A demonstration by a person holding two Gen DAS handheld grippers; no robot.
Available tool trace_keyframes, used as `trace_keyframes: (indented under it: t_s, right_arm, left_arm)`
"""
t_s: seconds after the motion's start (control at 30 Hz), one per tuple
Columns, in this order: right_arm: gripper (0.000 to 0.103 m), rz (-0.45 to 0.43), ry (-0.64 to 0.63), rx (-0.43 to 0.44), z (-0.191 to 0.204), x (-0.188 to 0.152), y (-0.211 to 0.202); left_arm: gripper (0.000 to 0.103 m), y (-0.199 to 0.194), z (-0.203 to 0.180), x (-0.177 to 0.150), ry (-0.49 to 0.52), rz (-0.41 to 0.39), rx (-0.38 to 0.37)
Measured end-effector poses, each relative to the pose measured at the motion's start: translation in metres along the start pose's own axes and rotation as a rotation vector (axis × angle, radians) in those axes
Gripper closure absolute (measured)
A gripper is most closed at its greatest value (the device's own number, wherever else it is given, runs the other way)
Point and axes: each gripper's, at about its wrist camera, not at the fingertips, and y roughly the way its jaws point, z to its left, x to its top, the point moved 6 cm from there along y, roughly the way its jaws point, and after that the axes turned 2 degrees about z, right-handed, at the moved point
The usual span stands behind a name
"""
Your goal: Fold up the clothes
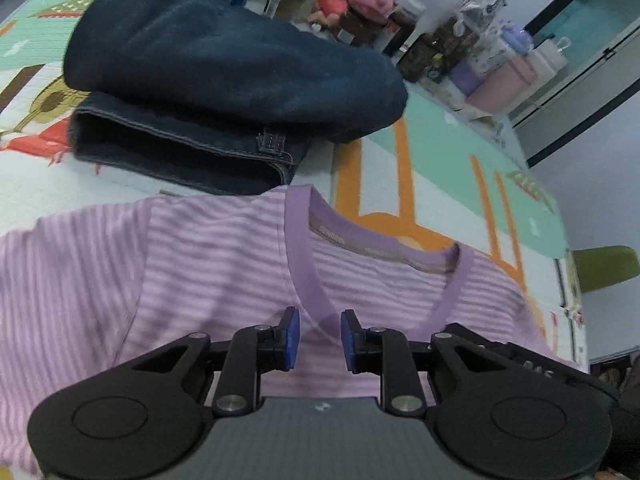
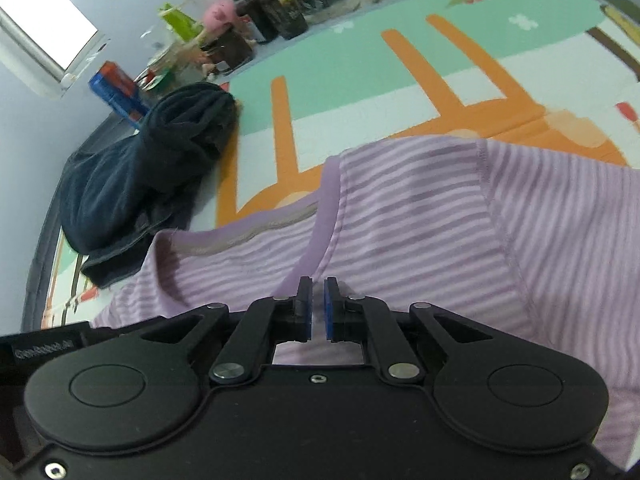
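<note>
Striped lilac T-shirt [image 1: 208, 248] lies face-up on the patterned play mat [image 1: 436, 168], occupying the near part of both wrist views; solid-purple V-neck collar [image 1: 298, 264] sits at its far edge. Folded dark jeans [image 1: 224, 76] rest farther off, to the left, their near hem just touching or just beside the shirt's shoulder (cannot tell which). Jars and toys crowd the mat's far edge.

Left gripper [image 1: 319, 340]: jaws parted, nothing between them, hovering over the V of the neckline. Right gripper [image 2: 318, 308]: blue pads drawn nearly together with a narrow slit between; cloth lies behind the tips, but whether any is pinched cannot be told.

Orientation: collar points to the far side, toward the clutter; hem is out of view on the near side. Long axis judged to run near-to-far, sleeves spreading left and right.

Risks (judgement):
- Pinching only the top layer at the neckline would let front and back separate, giving a crooked fold.
- The shoulder area already shows shallow wrinkles; folding over them would lock creases in.
- Uneven lift between the two hands would skew the centre line.
- A wide sweep to the left could drag the jeans.
</note>
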Motion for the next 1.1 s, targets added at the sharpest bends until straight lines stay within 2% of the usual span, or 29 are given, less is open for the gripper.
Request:
trace_keyframes:
  t_s: [0.17,0.4,0.6,0.67,0.8,0.87,1.0,1.1]
  right_arm:
    - [0.097,-0.024,0.019,0.004,-0.010,0.021,0.016]
    - [0.099,-0.077,0.036,-0.051,-0.025,0.055,0.031]
    - [0.099,-0.123,0.049,-0.095,-0.039,0.077,0.043]
    - [0.096,-0.144,0.067,-0.113,-0.044,0.084,0.041]
    - [0.096,-0.202,0.107,-0.036,-0.046,0.090,0.016]
    - [0.096,-0.232,0.078,-0.017,-0.038,0.089,-0.003]
    - [0.096,-0.258,-0.003,0.005,-0.018,0.077,-0.044]
    - [0.095,-0.267,-0.055,0.009,-0.008,0.058,-0.074]
  left_arm:
    - [0.078,0.009,0.008,0.023,-0.031,-0.029,0.017]
    - [0.081,0.017,0.025,0.055,-0.100,-0.060,0.046]
    - [0.082,0.020,0.034,0.067,-0.147,-0.062,0.047]
    - [0.082,0.017,0.034,0.067,-0.155,-0.060,0.042]
    - [0.078,-0.003,0.030,0.063,-0.134,-0.084,0.016]
    - [0.076,-0.020,0.024,0.059,-0.123,-0.103,-0.013]
    - [0.066,-0.052,0.015,0.043,-0.087,-0.133,-0.027]
    - [0.065,-0.077,0.008,0.030,-0.058,-0.154,-0.034]
